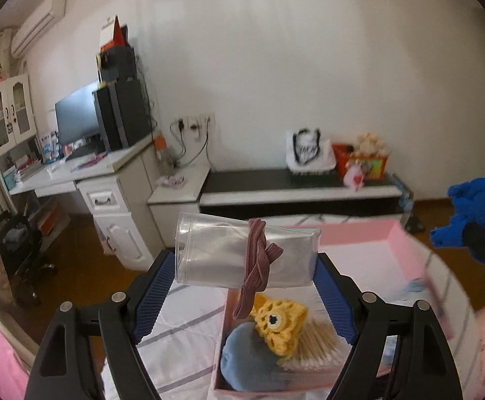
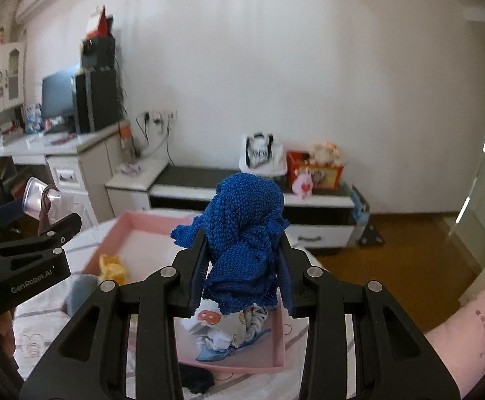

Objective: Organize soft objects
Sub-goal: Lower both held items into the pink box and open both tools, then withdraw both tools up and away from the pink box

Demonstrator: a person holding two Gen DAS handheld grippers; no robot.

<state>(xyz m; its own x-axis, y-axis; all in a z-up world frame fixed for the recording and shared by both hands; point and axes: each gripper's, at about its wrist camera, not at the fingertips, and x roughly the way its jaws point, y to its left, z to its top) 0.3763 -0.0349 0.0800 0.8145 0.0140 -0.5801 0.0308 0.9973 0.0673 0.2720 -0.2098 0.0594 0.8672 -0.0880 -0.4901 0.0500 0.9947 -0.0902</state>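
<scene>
Risk: band (image 1: 259,260), draped loose over the tub (image 1: 242,253) our left gripper (image 1: 242,286) clamps at mid-frame, may slide off; right gripper (image 2: 242,263) pinches blue knit (image 2: 245,233).

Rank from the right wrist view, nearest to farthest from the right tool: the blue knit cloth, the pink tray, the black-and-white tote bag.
1. Blue knit cloth: clamped in the right tool.
2. Pink tray: just below and beyond, on the bed.
3. Black-and-white tote bag: far off, on the low cabinet by the wall.

Rough blue knit cloth (image 2: 242,233); clear glossy plastic jar (image 1: 242,255)
</scene>
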